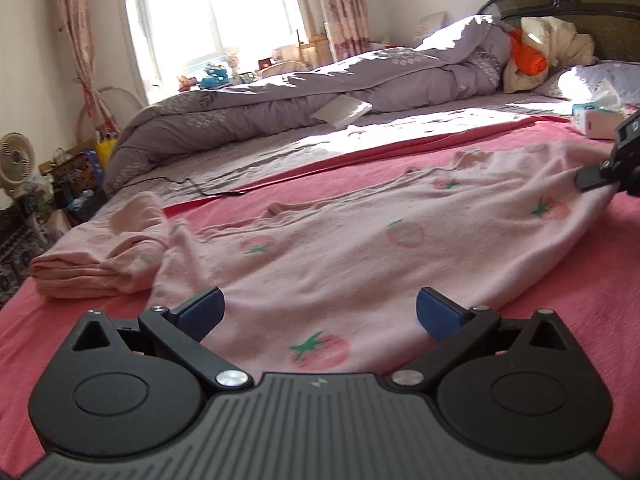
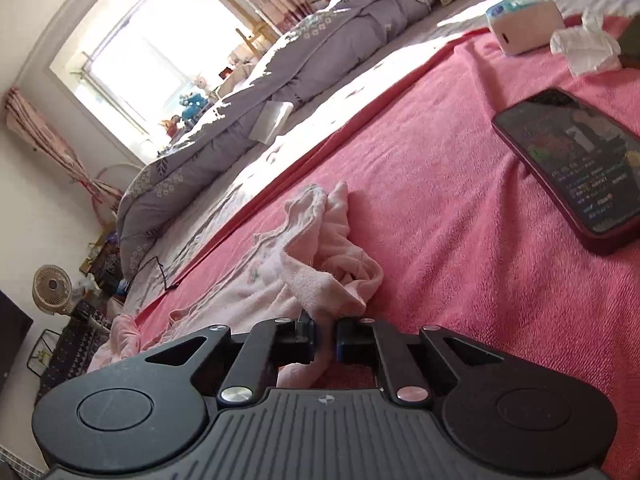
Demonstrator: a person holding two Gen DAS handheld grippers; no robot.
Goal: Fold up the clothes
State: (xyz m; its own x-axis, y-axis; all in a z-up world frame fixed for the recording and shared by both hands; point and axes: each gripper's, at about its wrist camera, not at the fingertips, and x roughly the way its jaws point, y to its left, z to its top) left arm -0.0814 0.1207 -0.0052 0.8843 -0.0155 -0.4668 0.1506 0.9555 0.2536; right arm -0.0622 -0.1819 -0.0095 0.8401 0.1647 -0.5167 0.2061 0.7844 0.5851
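The left gripper [image 1: 320, 312] hangs low over the near edge of the pale pink strawberry-print garment [image 1: 360, 240], its blue pads [image 1: 438, 314] standing wide apart with cloth lying below the gap and nothing pinched; the right gripper [image 2: 325, 338] has its jaws drawn nearly together on a bunched fold of that same garment [image 2: 320, 276], the fabric squeezed up between the dark pads and spilling forward in a rumpled heap; the garment lies spread across the pink blanket [image 1: 560, 280] on the bed, one sleeve or end rolled into a lump at its left.

The left wrist view alone shows the garment's full spread and its strawberry pattern, and it catches the right gripper [image 1: 600, 178] from outside at the cloth's far right corner, touching the fabric there; it also takes in the dark headboard [image 1: 560, 0] and the orange bundle [image 1: 528, 56] among the pillows; the right wrist view alone shows a phone [image 2: 576, 160] with a lit screen lying on the blanket well apart from the garment, with crumpled white tissue [image 2: 584, 48] beyond it; both views share the grey quilt [image 1: 280, 100], the tissue pack [image 2: 524, 20] and the standing fan [image 1: 16, 160] beside the bed.
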